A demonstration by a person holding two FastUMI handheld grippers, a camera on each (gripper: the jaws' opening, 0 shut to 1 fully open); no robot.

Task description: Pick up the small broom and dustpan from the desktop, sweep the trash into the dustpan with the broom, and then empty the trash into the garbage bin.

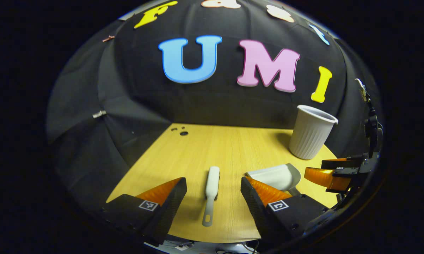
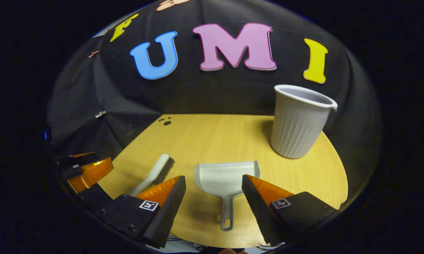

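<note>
Straddling broom (image 1: 212, 190) and dustpan (image 2: 226, 178) near desktop (image 1: 229, 148) edge, both grippers' fingers wide apart.

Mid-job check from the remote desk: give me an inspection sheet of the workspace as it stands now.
Surface: wooden desktop, small holes at the far left corner.
Job's things: small broom lying flat between the left tongs' fingers; dustpan lying flat, handle toward the right tongs; ribbed garbage bin upright at far right.
Clutter: no trash seen.
Grippers: left tongs open, not touching the broom; right tongs open, not touching the dustpan.
Cables: some below the near desk edge.
Surroundings: black cloth booth wall.
</note>
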